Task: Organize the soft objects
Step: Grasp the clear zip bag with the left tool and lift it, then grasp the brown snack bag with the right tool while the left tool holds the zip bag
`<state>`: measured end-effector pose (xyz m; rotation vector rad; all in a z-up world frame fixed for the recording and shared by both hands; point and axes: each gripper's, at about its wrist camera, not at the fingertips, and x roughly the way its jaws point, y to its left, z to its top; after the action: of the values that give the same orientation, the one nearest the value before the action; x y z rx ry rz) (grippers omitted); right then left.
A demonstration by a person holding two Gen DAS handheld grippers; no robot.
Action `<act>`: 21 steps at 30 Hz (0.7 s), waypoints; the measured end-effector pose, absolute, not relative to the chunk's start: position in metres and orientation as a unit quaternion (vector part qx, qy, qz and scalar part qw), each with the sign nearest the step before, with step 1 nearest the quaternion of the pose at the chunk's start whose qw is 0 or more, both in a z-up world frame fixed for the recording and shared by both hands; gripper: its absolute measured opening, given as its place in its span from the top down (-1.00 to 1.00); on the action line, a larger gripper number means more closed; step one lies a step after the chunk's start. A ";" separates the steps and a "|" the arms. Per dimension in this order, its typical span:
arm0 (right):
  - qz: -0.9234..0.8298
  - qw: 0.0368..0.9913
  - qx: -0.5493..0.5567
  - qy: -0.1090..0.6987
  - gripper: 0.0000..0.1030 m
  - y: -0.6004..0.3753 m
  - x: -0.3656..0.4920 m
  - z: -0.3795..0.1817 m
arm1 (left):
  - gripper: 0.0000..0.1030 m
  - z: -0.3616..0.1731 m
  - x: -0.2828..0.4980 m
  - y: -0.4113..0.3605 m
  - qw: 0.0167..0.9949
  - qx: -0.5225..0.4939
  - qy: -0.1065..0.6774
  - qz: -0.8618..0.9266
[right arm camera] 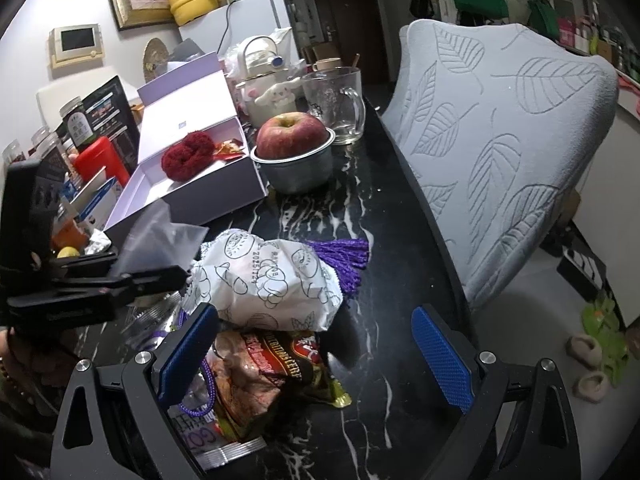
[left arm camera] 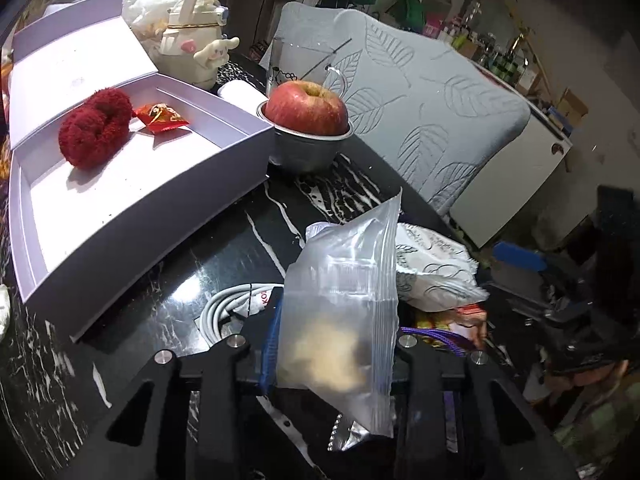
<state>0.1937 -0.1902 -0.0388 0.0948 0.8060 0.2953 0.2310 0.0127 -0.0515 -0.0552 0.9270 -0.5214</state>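
- In the lavender box (left arm camera: pixel 132 184), open at the left of the dark marble table (left arm camera: pixel 224 248), two items are already seen: a red fuzzy scrunchie (left arm camera: pixel 96 128) and a small red packet (left arm camera: pixel 162 117) just beside it. These are judged to be placed already; most of the box floor is bare.
- The left gripper (left arm camera: pixel 332 356) is clamped on a clear zip bag (left arm camera: pixel 340 304) with pale contents; the bag is pinched between the pads and stands up out of them, lifted clear of the pile. In the right wrist view the same gripper (right arm camera: pixel 176 276) is seen from the side with the bag's corner sticking up above it.
- The right gripper (right arm camera: pixel 320 352) is held with its jaws wide apart and nothing between the pads, hovering over the remaining pile.
- Judged still to be sorted: a white printed wrapper bag (right arm camera: pixel 264 280), a brown snack packet (right arm camera: pixel 264 376) beneath it, and a purple tassel cord (right arm camera: pixel 344 256) partly under the white bag. The task is estimated at under halfway.
- Next step, as a judgement: the zip bag would be carried left to the box and released on the bare floor.
- Obstacles noted: a metal bowl (left arm camera: pixel 308 148) holding an apple (left arm camera: pixel 306 108) stands touching or just beside the box's near right corner; a glass mug (right arm camera: pixel 336 104) is behind it.
- Also present: a coiled white cable (left arm camera: pixel 232 308) near the left gripper, a cream character kettle (left arm camera: pixel 192 40) behind the box, and a leaf-patterned chair cover (right arm camera: pixel 504 152) along the table edge.
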 end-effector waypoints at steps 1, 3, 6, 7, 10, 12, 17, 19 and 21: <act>0.144 0.908 0.049 0.391 -0.92 -0.190 0.195 -0.039 | 0.32 -0.050 0.230 0.015 0.861 -0.033 0.442 -0.251; 0.143 0.907 0.052 0.392 -0.92 -0.190 0.195 -0.039 | 0.32 -0.047 0.229 0.017 0.862 -0.035 0.441 -0.245; 0.143 0.908 0.048 0.391 -0.92 -0.188 0.193 -0.039 | 0.32 -0.046 0.225 0.021 0.865 -0.031 0.442 -0.237; 0.142 0.908 0.047 0.391 -0.92 -0.188 0.193 -0.039 | 0.32 -0.045 0.223 0.023 0.865 -0.032 0.442 -0.234; 0.142 0.907 0.045 0.394 -0.92 -0.186 0.193 -0.041 | 0.32 -0.041 0.218 0.032 0.873 -0.034 0.437 -0.215; 0.141 0.906 0.040 0.398 -0.91 -0.183 0.193 -0.043 | 0.32 -0.040 0.215 0.039 0.878 -0.034 0.435 -0.199; 0.161 0.896 0.040 0.411 -0.90 -0.171 0.192 -0.054 | 0.32 -0.047 0.210 0.056 0.868 -0.065 0.456 -0.187; 0.172 0.892 0.041 0.417 -0.90 -0.165 0.192 -0.058 | 0.32 -0.050 0.205 0.060 0.867 -0.066 0.460 -0.181; 0.174 0.888 0.037 0.424 -0.90 -0.159 0.192 -0.063 | 0.32 -0.052 0.201 0.064 0.867 -0.067 0.463 -0.173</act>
<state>0.1921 -0.1591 -0.0635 0.0770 0.8821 0.3625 0.2011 0.0643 -0.0517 -0.1412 0.9700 -0.3629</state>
